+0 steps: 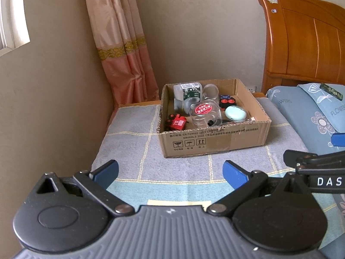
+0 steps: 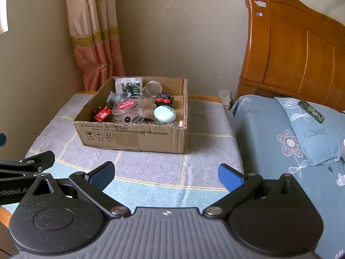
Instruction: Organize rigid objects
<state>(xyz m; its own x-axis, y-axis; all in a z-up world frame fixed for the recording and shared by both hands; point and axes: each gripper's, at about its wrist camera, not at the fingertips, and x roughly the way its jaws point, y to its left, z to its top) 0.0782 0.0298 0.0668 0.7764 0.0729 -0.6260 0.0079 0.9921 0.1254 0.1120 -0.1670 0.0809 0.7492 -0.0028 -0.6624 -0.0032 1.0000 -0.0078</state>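
An open cardboard box (image 1: 215, 139) (image 2: 133, 137) stands on a cloth-covered stand. It holds a red toy car (image 1: 177, 122) (image 2: 102, 114), a clear round container with a red label (image 1: 206, 113) (image 2: 128, 109), a mint oval case (image 1: 235, 113) (image 2: 165, 114), a black toy with red buttons (image 1: 226, 101) (image 2: 164, 100), a clear cup (image 1: 210, 91) (image 2: 153, 88) and a white bottle (image 1: 187, 91) (image 2: 128, 85). My left gripper (image 1: 170, 173) is open and empty, short of the box. My right gripper (image 2: 166, 173) is open and empty, also short of the box.
A grey and blue checked cloth (image 1: 133, 133) (image 2: 204, 133) covers the stand. A bed with blue flowered pillows (image 2: 312, 133) and a wooden headboard (image 2: 301, 49) is on the right. A dark patterned case (image 2: 310, 111) lies on a pillow. A curtain (image 1: 123, 43) hangs at the back left.
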